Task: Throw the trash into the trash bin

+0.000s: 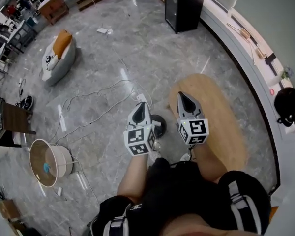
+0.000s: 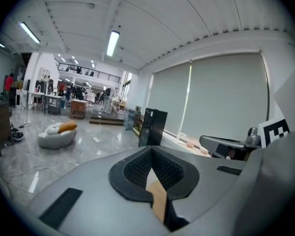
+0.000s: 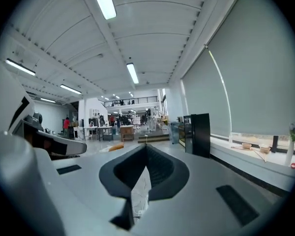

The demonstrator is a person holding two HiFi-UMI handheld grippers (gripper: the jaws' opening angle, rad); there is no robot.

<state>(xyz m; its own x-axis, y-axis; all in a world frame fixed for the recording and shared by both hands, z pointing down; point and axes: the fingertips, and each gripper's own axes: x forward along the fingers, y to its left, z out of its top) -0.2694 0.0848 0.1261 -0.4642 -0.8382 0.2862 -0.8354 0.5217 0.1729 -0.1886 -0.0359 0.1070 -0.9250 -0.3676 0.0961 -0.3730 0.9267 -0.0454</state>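
Head view: left tongs (image 1: 141, 104) and right tongs (image 1: 181, 96), both closed.

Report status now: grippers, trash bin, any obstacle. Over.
Left gripper, right gripper: both shut, nothing visibly held. White bin upright on floor, blue bit inside. Cable trails toward it.

Trash bin (image 1: 48, 162) on floor (image 1: 137, 48) near left; table (image 1: 221, 127) right; beanbag (image 1: 58, 58) far left; cabinet (image 1: 184, 6) far ahead.
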